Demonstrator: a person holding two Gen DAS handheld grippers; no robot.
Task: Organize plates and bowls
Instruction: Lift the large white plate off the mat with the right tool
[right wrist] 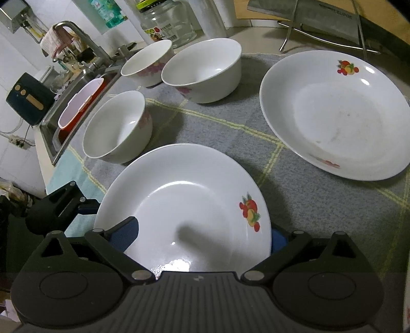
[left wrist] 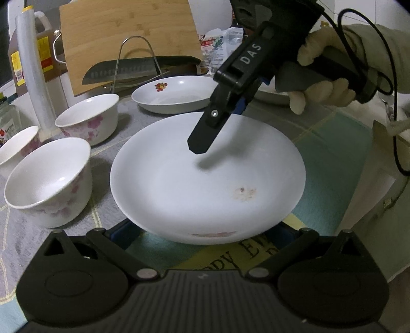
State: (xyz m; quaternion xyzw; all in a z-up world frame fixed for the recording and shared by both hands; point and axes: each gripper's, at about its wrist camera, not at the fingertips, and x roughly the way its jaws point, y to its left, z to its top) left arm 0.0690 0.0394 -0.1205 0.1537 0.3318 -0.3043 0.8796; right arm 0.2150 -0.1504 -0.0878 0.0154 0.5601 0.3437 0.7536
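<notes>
Nearest me, the left gripper (left wrist: 206, 230) has its jaws spread wide. The plate (left wrist: 205, 184) covers the fingers, so only a blue pad peeks out at each side under its near rim. I cannot tell whether they grip it.

The plate sits on the checked cloth (right wrist: 230, 143) at the front of the counter, with a fruit print on its inner wall. Whether it lies flat I cannot tell.

The right gripper (right wrist: 202, 238), held in a gloved hand (left wrist: 320, 84), reaches in from the opposite side, pointing steeply down. Its jaws stand wide apart across the plate's rim. One finger hangs above the inside and throws a shadow there without touching. The other is outside the rim. It holds nothing.

Left of the plate, seen from the right gripper, a bowl (right wrist: 118, 125) stands just beside it. Two more bowls (right wrist: 202, 69) stand farther back, close together. A second plate (right wrist: 333, 115) lies apart, farther back on the cloth.

Past the cloth are a wire rack (left wrist: 138, 59) holding a knife (left wrist: 138, 69), a cutting board (left wrist: 128, 33) leaning upright, a glass jar (right wrist: 166, 20), and a sink (right wrist: 51, 128) off to the side.
</notes>
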